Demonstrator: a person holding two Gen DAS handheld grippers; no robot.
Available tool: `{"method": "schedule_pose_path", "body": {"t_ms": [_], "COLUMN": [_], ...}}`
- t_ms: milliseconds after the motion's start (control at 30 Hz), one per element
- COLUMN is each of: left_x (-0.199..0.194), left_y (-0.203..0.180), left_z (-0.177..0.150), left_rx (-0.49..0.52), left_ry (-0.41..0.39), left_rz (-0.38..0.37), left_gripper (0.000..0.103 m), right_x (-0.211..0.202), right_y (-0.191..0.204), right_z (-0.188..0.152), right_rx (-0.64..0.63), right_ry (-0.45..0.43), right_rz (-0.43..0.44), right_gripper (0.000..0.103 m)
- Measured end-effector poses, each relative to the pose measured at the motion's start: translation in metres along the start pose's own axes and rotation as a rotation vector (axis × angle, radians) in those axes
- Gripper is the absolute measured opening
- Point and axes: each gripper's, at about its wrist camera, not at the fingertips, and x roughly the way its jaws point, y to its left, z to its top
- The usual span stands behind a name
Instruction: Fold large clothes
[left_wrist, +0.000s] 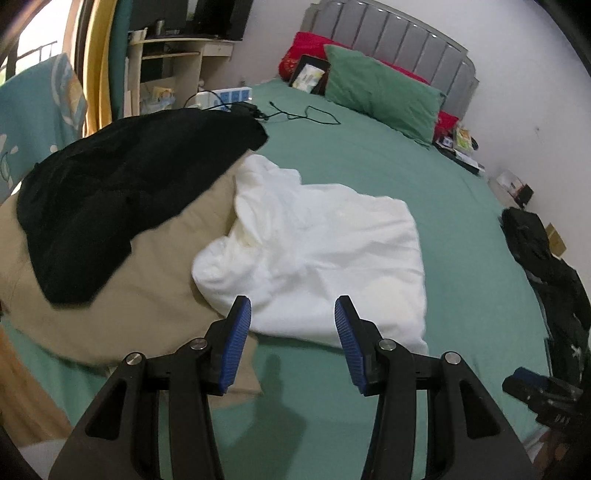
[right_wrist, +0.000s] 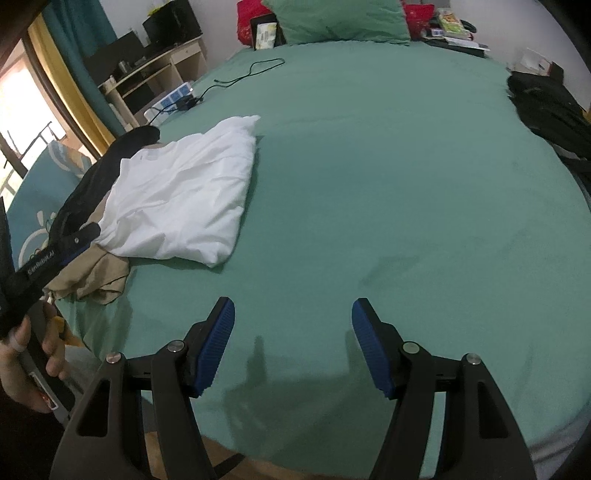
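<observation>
Bedroom; green-sheeted bed, grey headboard, green pillow. White garment lies crumpled just ahead of left gripper, jaws wide, empty. Right gripper jaws wide over bare sheet. Right view alone shows "SenRobot.AI" on the left gripper. Black garment overlaps tan one, left of jaws.

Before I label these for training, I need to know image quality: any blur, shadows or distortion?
Left wrist view: strong fisheye bending, dark corners; white garment washed out, left gripper casts a faint shadow on the sheet. Right wrist view: same bending, bright window glare at left, soft shadows under the right gripper.
</observation>
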Motion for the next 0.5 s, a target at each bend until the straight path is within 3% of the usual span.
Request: {"method": "schedule_pose_path", "body": {"t_ms": [500], "left_x": [-0.054], "left_y": [-0.065], "left_z": [-0.034], "left_rx": [0.076], "left_ry": [-0.008], "left_rz": [-0.066], "left_gripper": [0.050], "right_x": [-0.059], "right_y": [-0.065], "right_z": [-0.039], "right_rx": [0.063], "right_ry": [-0.038], "right_rz": [-0.042], "right_gripper": [0.066]}}
